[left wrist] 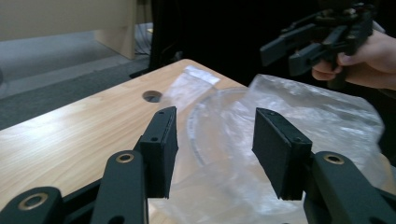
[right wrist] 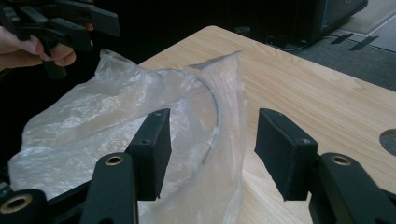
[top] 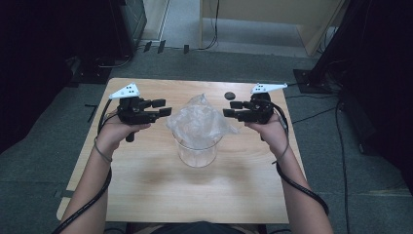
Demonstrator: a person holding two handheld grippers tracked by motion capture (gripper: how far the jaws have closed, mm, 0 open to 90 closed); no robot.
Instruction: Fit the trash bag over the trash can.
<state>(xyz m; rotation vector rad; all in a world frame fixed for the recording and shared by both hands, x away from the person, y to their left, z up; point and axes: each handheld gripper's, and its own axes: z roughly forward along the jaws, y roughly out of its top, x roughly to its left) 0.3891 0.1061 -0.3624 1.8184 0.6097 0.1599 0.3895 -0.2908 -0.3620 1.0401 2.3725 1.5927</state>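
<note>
Pale wooden bench [top: 146, 195] on grey carpet, dark room behind. Mid-bench, a clear glass beaker [top: 197, 151] standing upright, a crumpled transparent plastic bag [top: 197, 122] draped over and into its mouth. Either side of the bag, level with it and apart from it: left tongs [top: 164, 107] and right tongs [top: 229, 108], both released, nothing between the pads, facing each other. Farther back, a round hole [top: 229, 95] in the benchtop.

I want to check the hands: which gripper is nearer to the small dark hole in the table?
Right. The right gripper is just in front of the hole; the left gripper is across the plastic bag.
</note>
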